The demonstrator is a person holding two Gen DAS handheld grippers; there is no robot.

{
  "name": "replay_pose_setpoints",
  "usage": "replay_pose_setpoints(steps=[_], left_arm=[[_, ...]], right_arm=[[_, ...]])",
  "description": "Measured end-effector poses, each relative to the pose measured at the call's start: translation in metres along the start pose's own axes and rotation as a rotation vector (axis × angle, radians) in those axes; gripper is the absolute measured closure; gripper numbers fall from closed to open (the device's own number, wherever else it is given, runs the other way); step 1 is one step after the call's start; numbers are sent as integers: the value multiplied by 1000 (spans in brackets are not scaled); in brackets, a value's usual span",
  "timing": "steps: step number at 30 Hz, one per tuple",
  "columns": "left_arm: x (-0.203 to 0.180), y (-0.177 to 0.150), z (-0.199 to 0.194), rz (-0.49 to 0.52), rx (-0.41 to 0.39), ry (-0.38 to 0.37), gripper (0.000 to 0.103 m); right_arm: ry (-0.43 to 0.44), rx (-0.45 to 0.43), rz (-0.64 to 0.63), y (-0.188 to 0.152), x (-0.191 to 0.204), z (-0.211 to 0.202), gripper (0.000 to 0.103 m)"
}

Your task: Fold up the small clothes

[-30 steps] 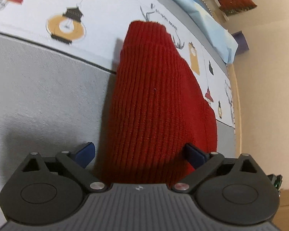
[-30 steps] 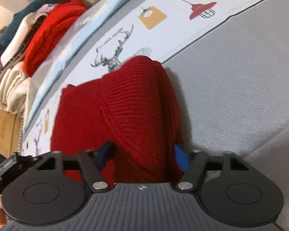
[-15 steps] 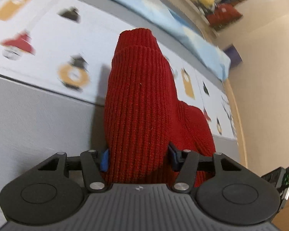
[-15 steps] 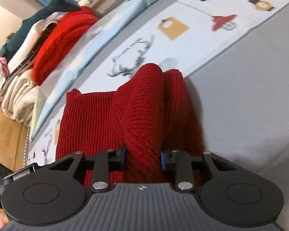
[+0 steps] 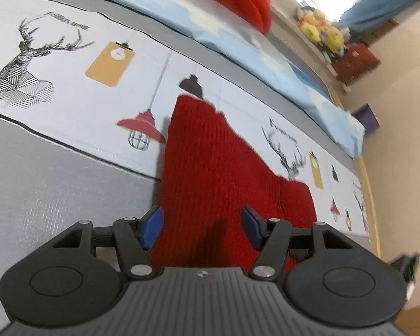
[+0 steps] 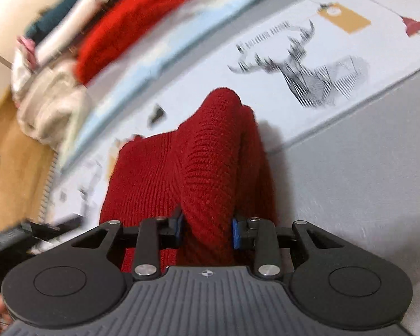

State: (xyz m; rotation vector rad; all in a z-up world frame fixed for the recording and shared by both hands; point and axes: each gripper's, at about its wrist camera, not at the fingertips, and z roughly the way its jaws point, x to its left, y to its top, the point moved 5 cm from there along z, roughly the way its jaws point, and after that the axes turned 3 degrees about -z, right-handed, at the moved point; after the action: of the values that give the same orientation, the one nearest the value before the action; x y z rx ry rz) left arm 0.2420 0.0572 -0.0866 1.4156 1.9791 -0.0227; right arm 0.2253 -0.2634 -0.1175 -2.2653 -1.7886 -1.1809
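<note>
Both claws grip red knit point(image 5: 210, 168); grey mat point(image 6: 350, 168) bare alongside.

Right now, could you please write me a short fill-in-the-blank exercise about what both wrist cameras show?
1. Both claws grip a ribbed knit garment coloured ____.
2. The right claw has its blue pads pressed on a bunched ____ of that garment.
3. The printed bed cover shows hanging lamps and an antlered ____.
4. The left claw holds its pads ____ apart than the right's.

Missing words: red; fold; deer; wider
</note>
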Motion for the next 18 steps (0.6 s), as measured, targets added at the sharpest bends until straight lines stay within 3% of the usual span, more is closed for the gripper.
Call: replay_pose_setpoints(steps=[2, 6, 8, 12, 16, 18], left_arm=[[-5, -13, -2, 77, 47, 9, 37], [-6, -51, 9, 207, 131, 131, 33], [-3, -60, 8, 212, 109, 202, 28], [-8, -67, -8, 217, 60, 223, 32], [-21, -74, -9, 312, 49, 229, 31], [-20, -79, -4, 361, 62, 259, 23]], right_arm=[[-33, -13, -4, 1, -2, -2, 69], [-110, -58, -30, -5, -2, -11, 50], [-154, -79, -58, -9, 0, -19, 49], [-126, -53, -69, -26, 3, -31, 47], [-180, 2, -52, -41, -10, -34, 41], [-196, 12, -63, -43, -12, -38, 38]])
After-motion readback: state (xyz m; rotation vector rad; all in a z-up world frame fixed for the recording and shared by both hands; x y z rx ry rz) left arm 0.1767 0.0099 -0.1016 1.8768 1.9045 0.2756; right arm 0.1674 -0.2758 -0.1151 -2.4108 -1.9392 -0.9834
